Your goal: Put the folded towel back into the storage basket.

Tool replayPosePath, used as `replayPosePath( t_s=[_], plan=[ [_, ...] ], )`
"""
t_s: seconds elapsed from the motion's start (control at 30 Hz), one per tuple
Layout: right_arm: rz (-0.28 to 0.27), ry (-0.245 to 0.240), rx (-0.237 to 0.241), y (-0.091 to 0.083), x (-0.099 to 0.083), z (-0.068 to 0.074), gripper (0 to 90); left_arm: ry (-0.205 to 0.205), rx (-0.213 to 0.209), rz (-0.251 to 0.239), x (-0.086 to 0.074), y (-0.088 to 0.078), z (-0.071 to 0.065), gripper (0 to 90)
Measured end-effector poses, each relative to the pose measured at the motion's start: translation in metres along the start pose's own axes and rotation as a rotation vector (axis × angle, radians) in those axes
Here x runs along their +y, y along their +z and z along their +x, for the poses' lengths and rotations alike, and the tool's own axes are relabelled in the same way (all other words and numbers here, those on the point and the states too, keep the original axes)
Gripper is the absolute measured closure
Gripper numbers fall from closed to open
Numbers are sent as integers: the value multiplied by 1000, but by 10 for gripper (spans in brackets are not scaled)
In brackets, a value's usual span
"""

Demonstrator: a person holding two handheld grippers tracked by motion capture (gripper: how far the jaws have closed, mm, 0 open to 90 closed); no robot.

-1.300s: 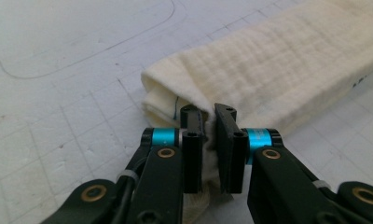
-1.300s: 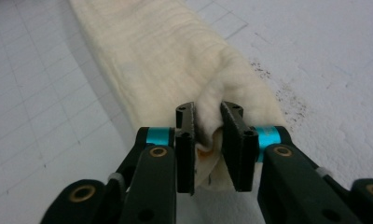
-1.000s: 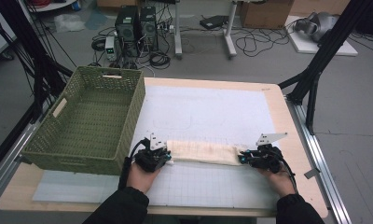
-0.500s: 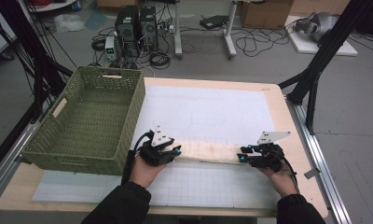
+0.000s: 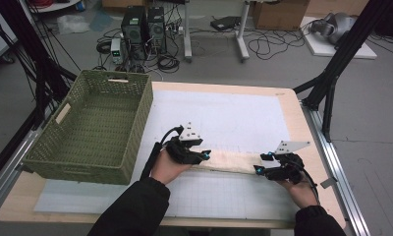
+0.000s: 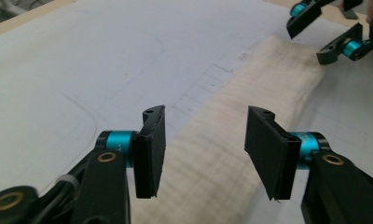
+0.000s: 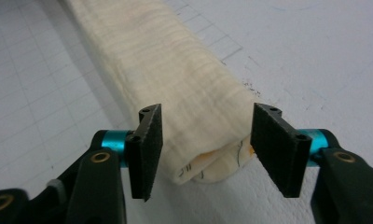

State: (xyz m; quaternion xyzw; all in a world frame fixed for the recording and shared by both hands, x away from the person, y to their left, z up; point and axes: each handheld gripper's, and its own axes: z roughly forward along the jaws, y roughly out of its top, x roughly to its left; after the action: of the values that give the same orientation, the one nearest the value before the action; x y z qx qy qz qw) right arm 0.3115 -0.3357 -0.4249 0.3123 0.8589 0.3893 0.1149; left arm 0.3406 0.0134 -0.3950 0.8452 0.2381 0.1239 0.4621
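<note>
Since the earlier frame our left gripper (image 5: 206,155) has lifted off the left end of the folded cloth (image 5: 231,162) and drifted a little to the right, while our right gripper (image 5: 259,163) has kept its place at the cloth's right end; both sets of jaws have just been opening, and now stand apart with nothing clamped.

From the high view we see the cloth lying as a long narrow strip on the white gridded mat (image 5: 243,118), near the near edge of the table (image 5: 288,96), running left to right between our two grippers; the green woven basket (image 5: 94,128) sits well apart at the far left.

Our left gripper view adds what the high view cannot: the pads hang above the cloth (image 6: 231,140) with clear space on each side, not touching it, and the right gripper (image 6: 331,35) shows at the far end of the strip with its jaws spread.

Our right gripper view gives the cloth's (image 7: 175,88) end closely; the folded layers show at the rounded tip, with a faint orange mark and dark print inside the fold; the tip lies between the open pads, and we cannot tell whether the left pad brushes it.
</note>
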Motion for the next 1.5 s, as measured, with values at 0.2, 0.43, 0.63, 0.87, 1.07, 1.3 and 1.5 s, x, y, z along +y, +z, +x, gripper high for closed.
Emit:
replayPosePath(
  t_s=[0.2, 0.43, 0.63, 0.87, 1.07, 1.3, 1.5],
  plan=[
    [-38, 6, -4, -12, 0, -1, 344, 32, -31, 46, 15, 8, 0, 434],
    [-60, 17, -5, -21, -3, -3, 307, 59, -73, 83, 32, 21, 1, 379],
    [-60, 22, -5, -22, -6, -4, 291, 23, -137, 118, 24, 40, 6, 287],
    [-60, 15, 2, -20, -5, -3, 291, 52, -147, 189, 16, 61, -1, 282],
    [-54, 11, 2, -19, -5, -3, 291, 80, -157, 238, 10, 77, -7, 279],
    [-48, 9, 7, -17, -5, -2, 291, 82, -165, 275, 6, 83, -10, 272],
    [-48, 5, 2, -19, -7, -1, 288, 90, -175, 284, 4, 76, -8, 272]
  ],
)
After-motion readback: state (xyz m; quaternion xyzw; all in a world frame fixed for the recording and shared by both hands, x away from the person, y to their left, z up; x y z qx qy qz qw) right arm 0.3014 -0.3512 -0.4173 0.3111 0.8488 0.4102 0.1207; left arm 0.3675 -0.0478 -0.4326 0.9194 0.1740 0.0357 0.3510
